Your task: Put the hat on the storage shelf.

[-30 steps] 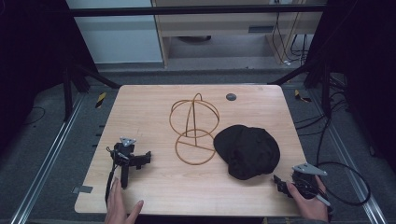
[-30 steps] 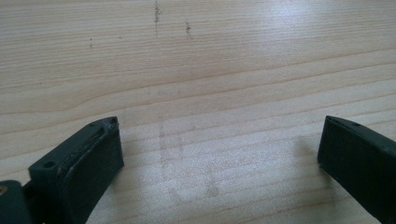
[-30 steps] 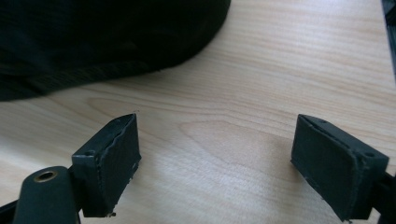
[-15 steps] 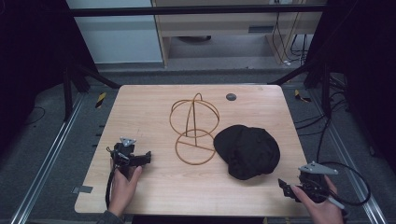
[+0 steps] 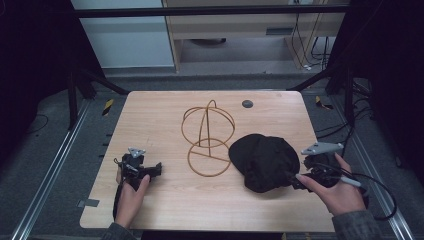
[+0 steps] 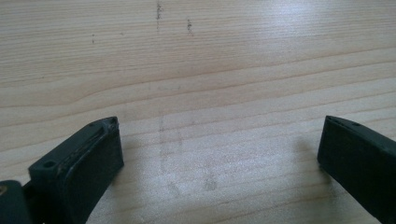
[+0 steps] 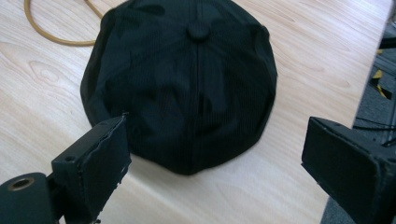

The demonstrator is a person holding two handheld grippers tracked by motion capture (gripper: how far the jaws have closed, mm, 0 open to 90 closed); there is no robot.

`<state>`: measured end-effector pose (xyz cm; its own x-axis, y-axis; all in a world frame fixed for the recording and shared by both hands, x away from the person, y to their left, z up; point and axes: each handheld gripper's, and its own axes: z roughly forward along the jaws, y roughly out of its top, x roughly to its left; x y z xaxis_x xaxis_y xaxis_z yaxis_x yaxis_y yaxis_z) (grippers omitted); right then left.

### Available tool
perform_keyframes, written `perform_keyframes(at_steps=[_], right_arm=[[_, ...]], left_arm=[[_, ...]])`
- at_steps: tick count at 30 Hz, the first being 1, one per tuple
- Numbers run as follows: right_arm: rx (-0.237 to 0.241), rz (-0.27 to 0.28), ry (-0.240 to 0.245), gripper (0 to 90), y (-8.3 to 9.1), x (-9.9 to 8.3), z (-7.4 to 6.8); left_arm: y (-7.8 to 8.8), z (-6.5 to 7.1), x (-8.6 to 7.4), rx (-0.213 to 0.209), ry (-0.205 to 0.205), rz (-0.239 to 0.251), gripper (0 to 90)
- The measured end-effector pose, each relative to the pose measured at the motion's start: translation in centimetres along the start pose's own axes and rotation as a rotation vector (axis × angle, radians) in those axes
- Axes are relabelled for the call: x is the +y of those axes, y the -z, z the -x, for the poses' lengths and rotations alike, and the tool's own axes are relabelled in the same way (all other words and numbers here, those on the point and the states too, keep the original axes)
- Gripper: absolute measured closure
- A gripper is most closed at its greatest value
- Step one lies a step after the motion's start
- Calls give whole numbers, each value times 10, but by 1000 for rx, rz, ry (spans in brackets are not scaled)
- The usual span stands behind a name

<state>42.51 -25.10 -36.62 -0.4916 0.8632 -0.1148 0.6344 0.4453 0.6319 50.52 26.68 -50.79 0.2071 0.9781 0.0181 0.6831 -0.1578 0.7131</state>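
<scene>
High view: one cap (image 5: 264,161); two grippers

Spread jaws — bare wooden table (image 6: 210,84)

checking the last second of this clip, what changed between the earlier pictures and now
The right gripper came up from the table's near right edge toward the black cap; its jaws have just been opening, with nothing between them, the cap lying ahead. The left gripper stayed on the table, open and empty. Cap and wire hat stand did not move.
</scene>
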Motion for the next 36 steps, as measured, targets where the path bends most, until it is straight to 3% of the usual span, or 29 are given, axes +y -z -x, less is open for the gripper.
perform_keyframes(at_steps=[5,13,24,30,36], right_arm=[[47,-6,11,66,-13,19,2],[80,-53,21,65,-35,44,-1],[108,-145,-4,66,-69,45,6],[125,-166,-7,188,-76,43,10],[160,-175,3,424,-77,42,13]], left_arm=[[0,0,0,-2,-2,0,0],[1,1,-1,-6,-5,-1,0],[1,2,-1,-11,-12,-1,0],[2,3,-2,-15,-17,-1,0],[2,4,-2,-19,-20,0,0]])
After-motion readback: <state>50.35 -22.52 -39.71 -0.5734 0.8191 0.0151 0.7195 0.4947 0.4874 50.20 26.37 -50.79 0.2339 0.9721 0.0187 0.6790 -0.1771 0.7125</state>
